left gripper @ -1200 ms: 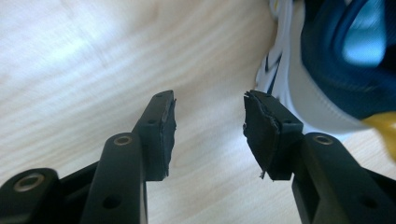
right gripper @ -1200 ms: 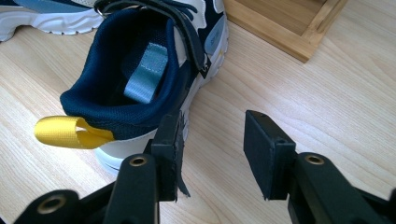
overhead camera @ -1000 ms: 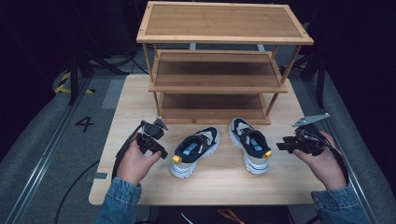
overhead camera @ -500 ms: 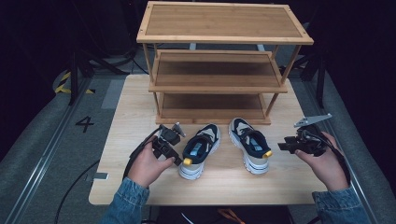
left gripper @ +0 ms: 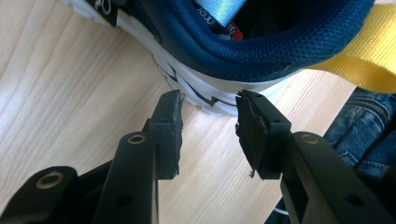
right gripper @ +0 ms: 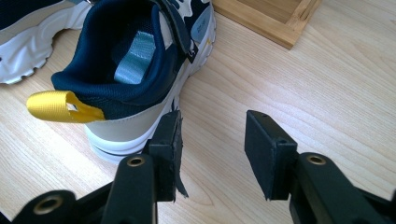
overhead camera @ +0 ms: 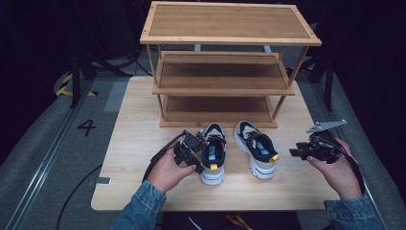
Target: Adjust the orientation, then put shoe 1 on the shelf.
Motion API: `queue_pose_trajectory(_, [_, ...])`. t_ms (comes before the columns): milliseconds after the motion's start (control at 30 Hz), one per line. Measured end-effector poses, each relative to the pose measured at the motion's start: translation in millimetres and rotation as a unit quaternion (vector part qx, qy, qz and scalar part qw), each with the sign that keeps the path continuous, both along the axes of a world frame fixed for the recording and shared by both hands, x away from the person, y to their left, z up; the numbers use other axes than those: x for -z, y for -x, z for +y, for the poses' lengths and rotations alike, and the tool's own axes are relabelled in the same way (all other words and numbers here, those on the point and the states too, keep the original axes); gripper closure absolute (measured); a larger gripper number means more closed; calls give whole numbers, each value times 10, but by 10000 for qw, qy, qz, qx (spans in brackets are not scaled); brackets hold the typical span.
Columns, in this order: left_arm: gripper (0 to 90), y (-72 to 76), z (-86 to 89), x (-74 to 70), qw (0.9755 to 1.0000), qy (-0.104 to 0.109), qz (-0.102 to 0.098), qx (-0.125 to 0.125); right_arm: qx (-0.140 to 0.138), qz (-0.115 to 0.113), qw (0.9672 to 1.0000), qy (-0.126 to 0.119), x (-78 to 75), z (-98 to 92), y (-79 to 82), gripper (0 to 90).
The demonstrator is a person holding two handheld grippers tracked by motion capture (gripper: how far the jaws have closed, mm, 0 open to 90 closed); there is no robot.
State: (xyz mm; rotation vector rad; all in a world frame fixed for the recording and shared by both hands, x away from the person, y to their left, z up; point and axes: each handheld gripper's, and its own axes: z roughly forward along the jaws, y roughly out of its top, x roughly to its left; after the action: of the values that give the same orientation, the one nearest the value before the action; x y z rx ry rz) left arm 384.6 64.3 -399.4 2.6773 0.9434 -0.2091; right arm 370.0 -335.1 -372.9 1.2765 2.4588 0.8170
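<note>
Two navy, white and beige sneakers stand side by side on the wooden table [overhead camera: 134, 120], toes toward the rack. The left sneaker [overhead camera: 213, 153] has my left gripper [overhead camera: 198, 154] right beside its heel. In the left gripper view the left gripper [left gripper: 208, 100] is open, its jaws just opened slightly, tips at the white sole [left gripper: 219, 100] of that sneaker [left gripper: 224, 60], nothing between them. My right gripper [overhead camera: 294, 152] hovers right of the right sneaker [overhead camera: 256, 148]. In the right gripper view it [right gripper: 212, 119] stands open and empty, its left pad beside the sneaker's [right gripper: 135, 65] heel.
A three-tier wooden shoe rack [overhead camera: 230, 24] stands at the back of the table, its bottom frame [right gripper: 266, 14] just beyond the sneakers. Yellow pull loops [right gripper: 56, 105] stick out from the heels. A denim sleeve [left gripper: 369, 126] lies near the left sneaker. Dark floor surrounds the table.
My left hand has moved right across the table until its gripper reached the left sneaker's heel. The right hand and both sneakers have stayed put.
</note>
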Motion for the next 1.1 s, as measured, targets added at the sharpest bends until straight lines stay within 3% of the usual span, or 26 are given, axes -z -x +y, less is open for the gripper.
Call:
queue_pose_trajectory(200, [558,32,-5,-37,10000,55,-6,83,41,-9,10000,-2,-13,-23,18,571])
queue_pose_trajectory(400, [486,113,57,-242,9992,132,-368,82,55,-23,10000,-47,-17,-33,5,556])
queue_pose_trajectory(500, [461,166,45,-347,9970,235,-719,181,28,-6,10000,-18,-6,-26,1,549])
queue_pose_trajectory(600, [454,232,-11,-431,9927,523,-1013,385,41,-19,10000,-35,-9,-34,3,544])
queue_pose_trajectory(767, [440,267,-145,-430,9875,723,-1246,643,61,-3,10000,-29,0,-44,6,538])
queue_pose_trajectory(833, [411,246,-202,-386,9876,716,-1189,733,57,-9,10000,-31,2,-42,13,535])
queue_pose_trajectory(967, [397,211,-342,-274,9879,463,-1181,891,43,46,10000,-23,31,-53,32,531])
queue_pose_trajectory(1100, [417,169,-396,-228,9887,424,-1127,893,80,52,10000,-5,37,-78,67,529])
